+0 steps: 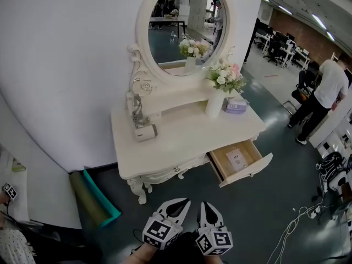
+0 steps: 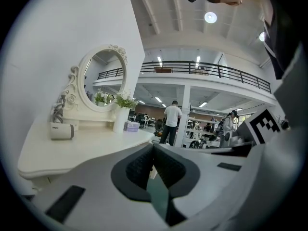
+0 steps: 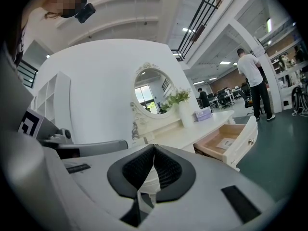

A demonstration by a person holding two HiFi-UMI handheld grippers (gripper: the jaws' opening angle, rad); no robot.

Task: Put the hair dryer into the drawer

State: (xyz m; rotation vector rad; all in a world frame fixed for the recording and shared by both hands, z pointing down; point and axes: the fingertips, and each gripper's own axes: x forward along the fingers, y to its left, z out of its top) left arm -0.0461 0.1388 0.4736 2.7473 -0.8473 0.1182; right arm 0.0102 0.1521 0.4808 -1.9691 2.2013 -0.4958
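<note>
Hair dryer [image 1: 146, 132] on desk [image 1: 181, 147] near left edge, below mirror, barrel lying roughly parallel to front edge. Ahead and left of both grippers, well apart. Left gripper [image 1: 183, 202] nearer, jaws closed, empty. Right gripper [image 1: 204, 204] jaws together, empty. Drawer [image 1: 250, 171] open at right front corner.

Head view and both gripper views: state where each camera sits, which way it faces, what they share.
Head view: on the head, steeply down on dressing table, hair dryer, drawer; left claw, right claw show.
Left gripper view: on left claw, facing hair dryer; shut jaws show.
Right gripper view: on right claw, facing open drawer; shut jaws show.
Shared: the dressing table.
</note>
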